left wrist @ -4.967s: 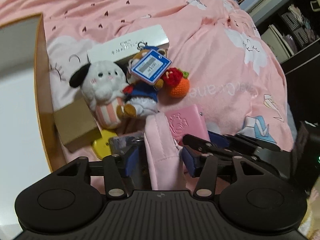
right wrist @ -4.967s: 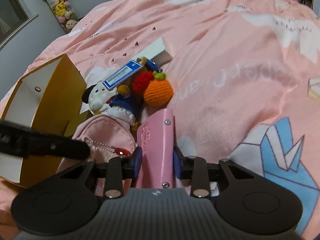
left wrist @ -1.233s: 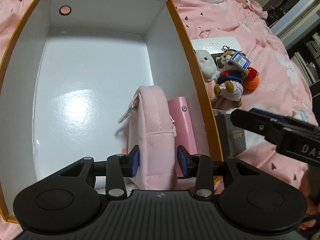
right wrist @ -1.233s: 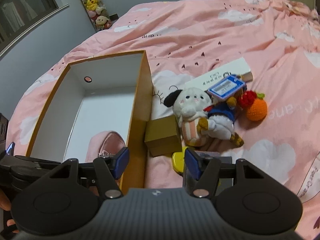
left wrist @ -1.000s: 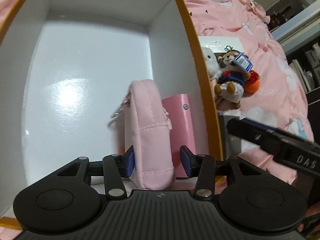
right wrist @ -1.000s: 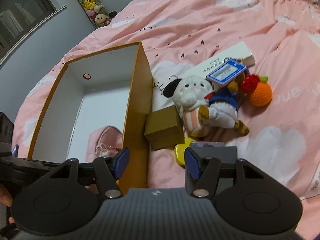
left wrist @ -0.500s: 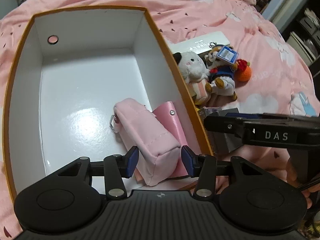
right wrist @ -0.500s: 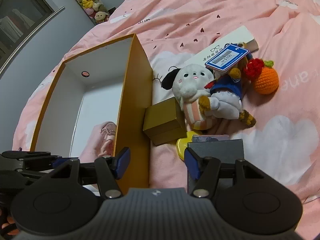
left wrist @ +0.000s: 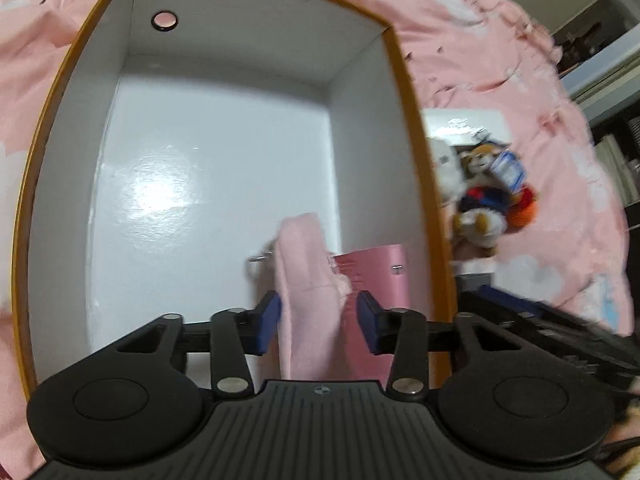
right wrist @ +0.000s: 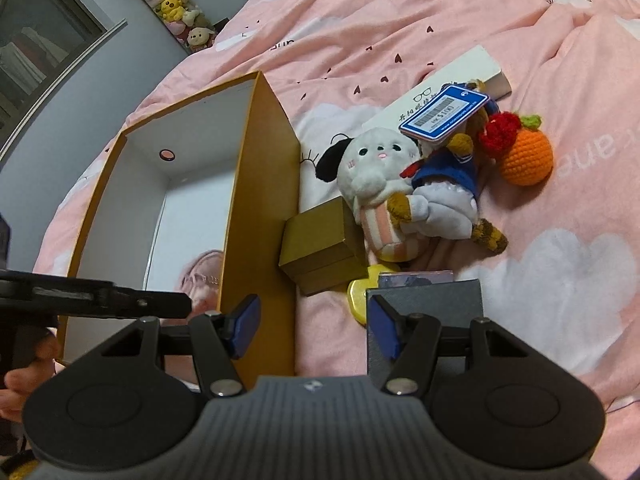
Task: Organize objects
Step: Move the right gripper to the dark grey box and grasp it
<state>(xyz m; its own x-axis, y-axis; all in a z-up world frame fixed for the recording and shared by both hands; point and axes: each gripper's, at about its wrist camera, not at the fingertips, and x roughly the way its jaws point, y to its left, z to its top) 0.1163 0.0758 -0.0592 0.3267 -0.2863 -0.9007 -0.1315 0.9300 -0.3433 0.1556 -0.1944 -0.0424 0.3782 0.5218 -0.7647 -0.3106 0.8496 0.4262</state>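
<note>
In the left wrist view, we look down into the big cardboard box with orange rim and white inside (left wrist: 360, 120). The soft pink cloth pouch (left wrist: 304, 264) stands on its edge on the box floor, at the 5 o'clock corner. Its long side runs from 6 o'clock to 12 o'clock, straight along the fingers of the left tool (left wrist: 318, 312). A flat pink case with metal studs (left wrist: 376, 272) leans just beside it at 3 o'clock, against the box wall. The left tool's jaws have just been closing, with the pouch between them. The picture is blurry, so we cannot tell if the pads squeeze the pouch or only sit beside it.

In the right wrist view, the right tool (right wrist: 314, 320) hangs over the pink bed cover (right wrist: 560, 260), just outside the box wall. Its jaws are apart and hold nothing. A flat dark grey box (right wrist: 440, 300) lies at 3 o'clock, right by one finger. We think this hand is nearer to it. A small gold box (right wrist: 320, 248) and a white plush dog (right wrist: 376, 176) wait at 12 to 1 o'clock.
</note>
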